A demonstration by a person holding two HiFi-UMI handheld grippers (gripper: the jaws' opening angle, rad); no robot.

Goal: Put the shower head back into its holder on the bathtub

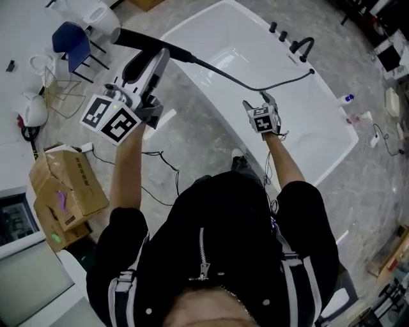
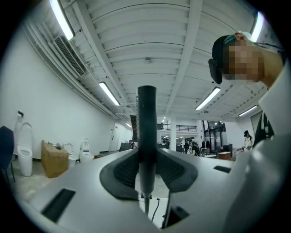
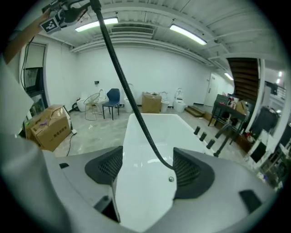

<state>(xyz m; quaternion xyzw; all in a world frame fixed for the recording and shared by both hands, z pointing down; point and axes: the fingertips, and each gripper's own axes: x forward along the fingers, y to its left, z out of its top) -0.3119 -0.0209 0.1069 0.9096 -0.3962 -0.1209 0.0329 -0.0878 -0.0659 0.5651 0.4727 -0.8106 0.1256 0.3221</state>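
Observation:
My left gripper (image 1: 158, 57) (image 2: 148, 168) is shut on the black shower head (image 1: 144, 41) (image 2: 146, 118), which is held raised off the tub's left side and stands upright between the pads. Its black hose (image 1: 249, 85) (image 3: 129, 98) sags across the white bathtub (image 1: 217, 38) (image 3: 145, 136) to the far rim near the black faucet (image 1: 304, 46) (image 3: 223, 134). My right gripper (image 1: 266, 98) (image 3: 148, 166) hovers over the tub's near rim, open, with the hose running down between its pads, close to the right pad (image 3: 188, 170) and not clamped.
Two black knobs (image 1: 278, 31) stand beside the faucet on the rim. Cardboard boxes (image 1: 64, 191), a blue chair (image 1: 70, 39) and white toilets (image 1: 96, 13) are at the left. Cables (image 1: 167, 167) lie on the grey floor beside the tub.

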